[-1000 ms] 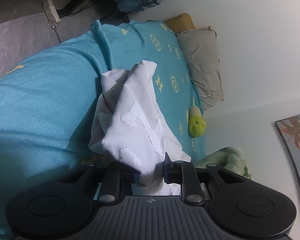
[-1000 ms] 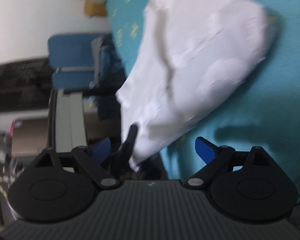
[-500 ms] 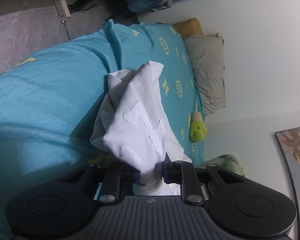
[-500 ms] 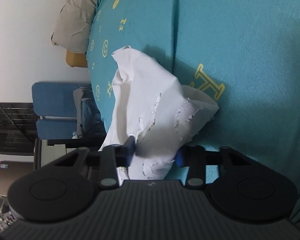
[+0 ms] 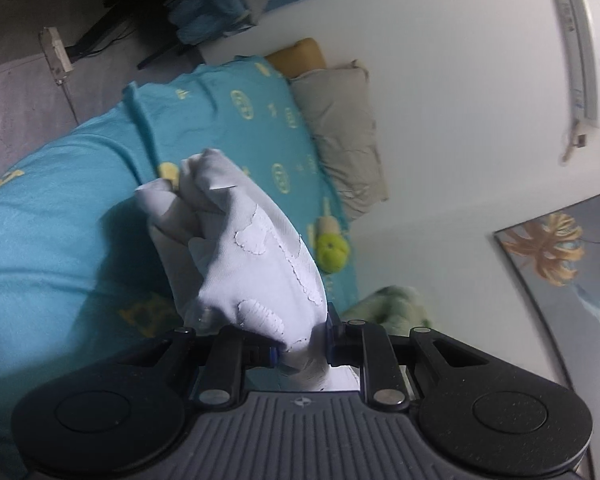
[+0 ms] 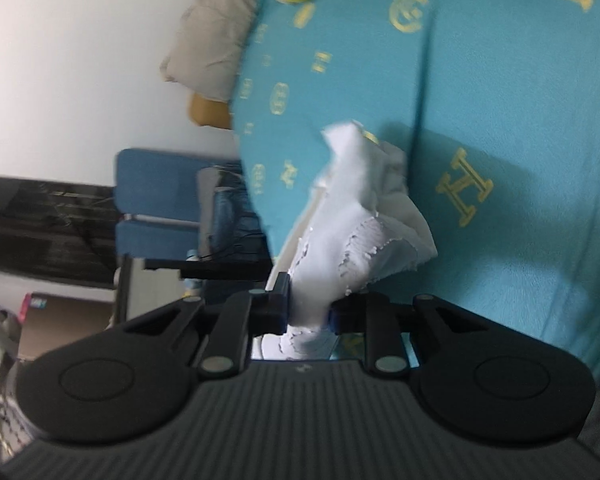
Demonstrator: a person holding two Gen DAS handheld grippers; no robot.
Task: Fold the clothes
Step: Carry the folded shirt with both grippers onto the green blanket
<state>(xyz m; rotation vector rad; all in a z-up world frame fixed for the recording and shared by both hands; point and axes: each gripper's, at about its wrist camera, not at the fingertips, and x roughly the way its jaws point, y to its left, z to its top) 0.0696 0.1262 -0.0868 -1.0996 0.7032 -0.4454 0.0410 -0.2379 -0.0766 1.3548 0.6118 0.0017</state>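
- the left hand-held gripper is narrowed onto a bunched edge of the white garment, its pads pressing the cloth from both sides; the rest of the cloth rises ahead of its fingers in a crumpled mass above the teal bedspread.
- beyond that gripper and to its right lie a grey pillow and a green plush toy, well apart from the cloth.
- the right hand-held gripper is closing its jaws on another part of the same white garment, with cloth between them and pinched at the pads; the fabric hangs crumpled just ahead of it over the bedspread.
- step in hand, as i judge it: picking the garment up by two points, before any fold.
- the next move likely calls for drawing the two grips apart to open the cloth out, then laying it flat on the bed.
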